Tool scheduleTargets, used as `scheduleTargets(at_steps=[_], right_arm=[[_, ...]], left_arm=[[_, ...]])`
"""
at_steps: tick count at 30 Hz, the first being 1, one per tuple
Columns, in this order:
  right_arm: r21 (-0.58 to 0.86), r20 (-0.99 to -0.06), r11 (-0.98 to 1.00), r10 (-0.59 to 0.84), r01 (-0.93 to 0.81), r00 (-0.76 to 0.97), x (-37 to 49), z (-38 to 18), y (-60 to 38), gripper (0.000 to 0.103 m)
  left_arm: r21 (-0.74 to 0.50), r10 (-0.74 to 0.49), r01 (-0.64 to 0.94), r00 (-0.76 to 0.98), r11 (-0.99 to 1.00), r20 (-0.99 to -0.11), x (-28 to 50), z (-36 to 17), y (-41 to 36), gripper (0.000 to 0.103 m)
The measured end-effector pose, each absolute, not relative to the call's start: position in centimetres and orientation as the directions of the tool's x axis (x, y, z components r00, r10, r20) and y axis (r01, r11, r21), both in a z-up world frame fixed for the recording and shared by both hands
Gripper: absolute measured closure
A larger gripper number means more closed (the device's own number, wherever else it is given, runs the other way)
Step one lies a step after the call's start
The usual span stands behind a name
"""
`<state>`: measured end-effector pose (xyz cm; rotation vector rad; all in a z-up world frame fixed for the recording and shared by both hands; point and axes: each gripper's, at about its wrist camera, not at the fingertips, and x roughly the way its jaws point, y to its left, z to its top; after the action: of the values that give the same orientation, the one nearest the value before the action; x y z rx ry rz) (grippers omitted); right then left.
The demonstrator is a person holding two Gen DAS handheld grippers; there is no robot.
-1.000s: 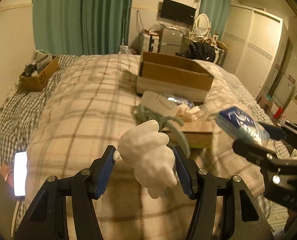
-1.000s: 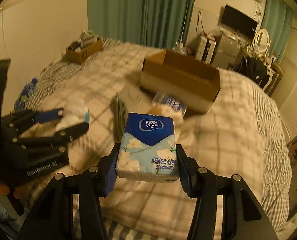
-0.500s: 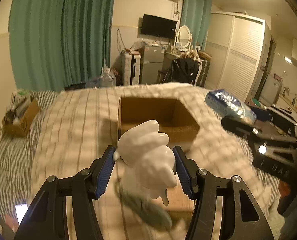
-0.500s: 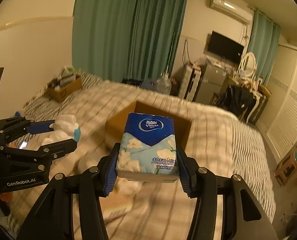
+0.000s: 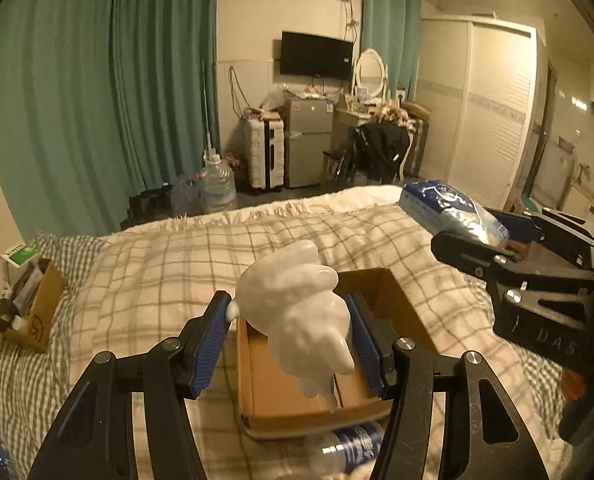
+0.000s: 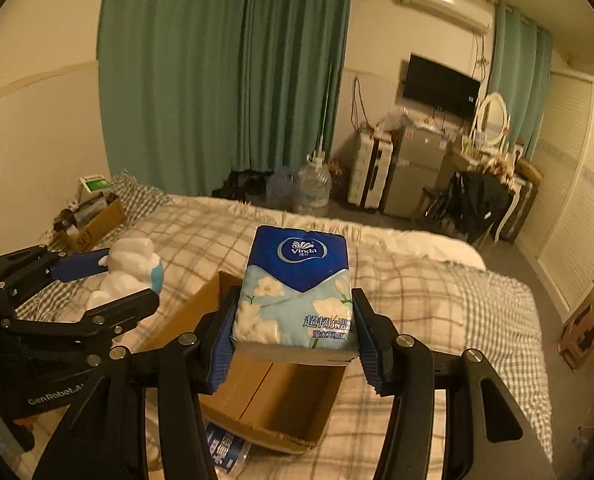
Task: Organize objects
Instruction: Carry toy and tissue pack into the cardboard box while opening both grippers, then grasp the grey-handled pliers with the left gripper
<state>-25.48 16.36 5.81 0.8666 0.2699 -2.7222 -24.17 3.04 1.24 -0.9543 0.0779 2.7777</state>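
Observation:
My left gripper (image 5: 291, 320) is shut on a white figurine (image 5: 297, 316) and holds it above the open cardboard box (image 5: 273, 396) on the bed. My right gripper (image 6: 295, 328) is shut on a blue Vinda tissue pack (image 6: 297, 292), also above the box (image 6: 281, 404). The tissue pack (image 5: 453, 212) and right gripper show at the right of the left wrist view. The figurine (image 6: 129, 272) and left gripper show at the left of the right wrist view. The box looks empty where its floor shows.
A plastic water bottle (image 5: 337, 452) lies against the box's near side. A small cardboard box of clutter (image 5: 33, 308) sits at the bed's left edge. The plaid blanket (image 5: 177, 264) covers the bed. Large water jugs (image 6: 313, 188), a fridge and a wardrobe stand beyond.
Both grippers have moved forward and up over the bed, each still holding its object. The cardboard box went from far ahead to directly beneath them.

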Motion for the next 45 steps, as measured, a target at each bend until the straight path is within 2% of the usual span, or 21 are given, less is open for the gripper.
scheduleTargets(at_steps=[9,16,18,19,20,22,28,36,39,45], right_arm=[[-0.085,-0.696,-0.948,-0.163,0.306,-0.699,-30.4,-1.7,16.9,0.052],[-0.041,-0.718,-0.953,-0.181,0.301,-0.672,-31.6,-4.8,18.0,0.049],[-0.015,-0.718,-0.953,-0.200,0.302,-0.667,-31.4,-4.9,18.3,0.033],[-0.002,-0.709,-0.956,-0.206,0.294,-0.675,-31.1,-4.6,18.7,0.025],[0.005,-0.699,-0.959,-0.207,0.285,-0.684,-30.6,-4.1,19.1,0.024],[0.006,-0.691,-0.962,-0.202,0.274,-0.694,-29.8,-3.3,19.6,0.024],[-0.032,-0.646,-0.966,-0.175,0.256,-0.743,-24.8,0.4,21.7,0.014],[-0.149,-0.588,-0.950,-0.137,0.273,-0.797,-15.7,3.5,22.3,0.010],[-0.179,-0.589,-0.938,-0.140,0.297,-0.796,-12.1,2.6,22.0,0.009],[-0.152,-0.659,-0.934,-0.149,0.324,-0.737,-7.1,-2.8,21.6,0.009]], left_arm=[[-0.024,0.197,-0.248,-0.702,-0.968,-0.685,-28.1,-5.3,3.4,0.043],[-0.020,0.180,-0.237,-0.677,-0.971,-0.713,-29.2,-7.5,3.5,0.040],[-0.011,0.168,-0.229,-0.680,-0.973,-0.714,-29.2,-7.4,3.6,0.021],[-0.008,0.162,-0.223,-0.682,-0.975,-0.713,-29.2,-7.1,3.6,0.017],[-0.008,0.159,-0.218,-0.688,-0.976,-0.708,-28.9,-6.8,3.4,0.013],[-0.013,0.161,-0.214,-0.693,-0.977,-0.703,-28.4,-6.4,2.9,0.012],[-0.005,0.118,-0.166,-0.683,-0.986,-0.721,-24.6,-4.8,1.2,0.011],[0.035,0.025,-0.066,-0.729,-0.997,-0.684,-15.0,-2.6,-1.3,0.011],[0.067,-0.028,-0.024,-0.731,-0.997,-0.682,-11.5,-3.3,-1.5,0.011],[0.090,-0.094,0.042,-0.697,-0.995,-0.711,-6.7,-7.2,-0.8,0.011]])
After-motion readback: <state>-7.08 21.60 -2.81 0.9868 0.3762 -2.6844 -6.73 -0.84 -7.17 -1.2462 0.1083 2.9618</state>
